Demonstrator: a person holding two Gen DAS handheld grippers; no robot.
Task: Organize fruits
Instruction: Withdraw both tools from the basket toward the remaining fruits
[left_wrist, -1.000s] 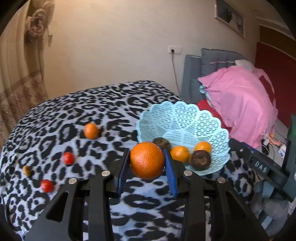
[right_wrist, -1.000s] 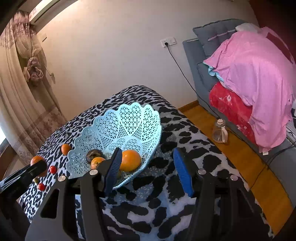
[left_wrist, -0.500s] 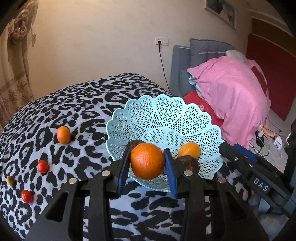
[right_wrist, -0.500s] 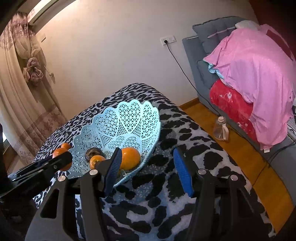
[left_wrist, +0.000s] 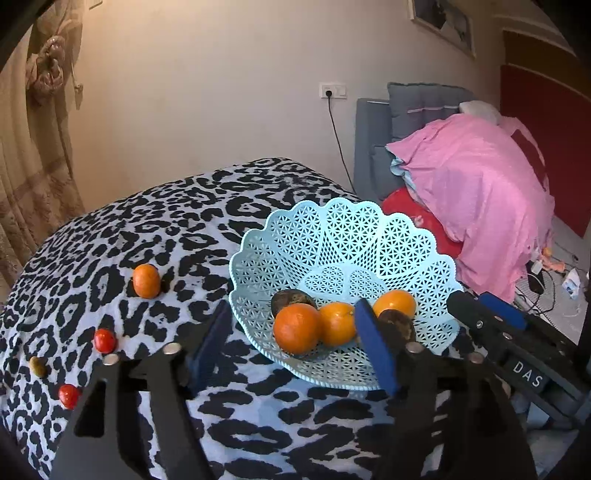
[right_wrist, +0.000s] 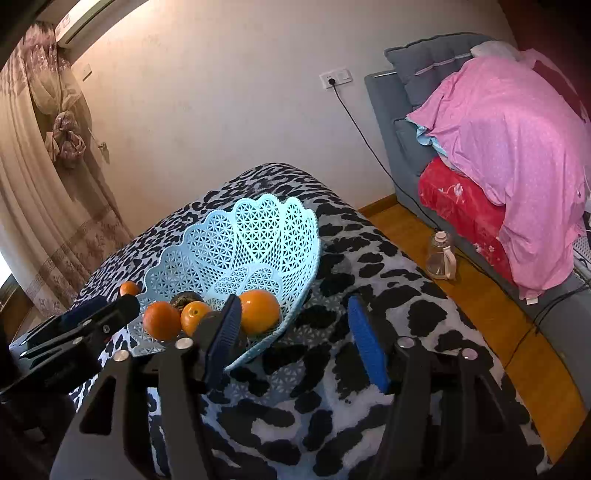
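Left wrist view: our left gripper (left_wrist: 291, 345) has its jaws spread wide and empty, and the big round orange (left_wrist: 297, 328) sits inside the pale blue lattice plastic basket (left_wrist: 332, 236), touching a smaller orange (left_wrist: 338, 323). We judge it wise to lift straight back, clear of the near rim. A small orange (left_wrist: 146, 281) and two red cherry tomatoes (left_wrist: 105, 340) wait on the leopard-print cloth (left_wrist: 147, 221), with open room around them.

Right wrist view: our right gripper (right_wrist: 295, 338) hangs spread and empty just beside the basket's scalloped edge.
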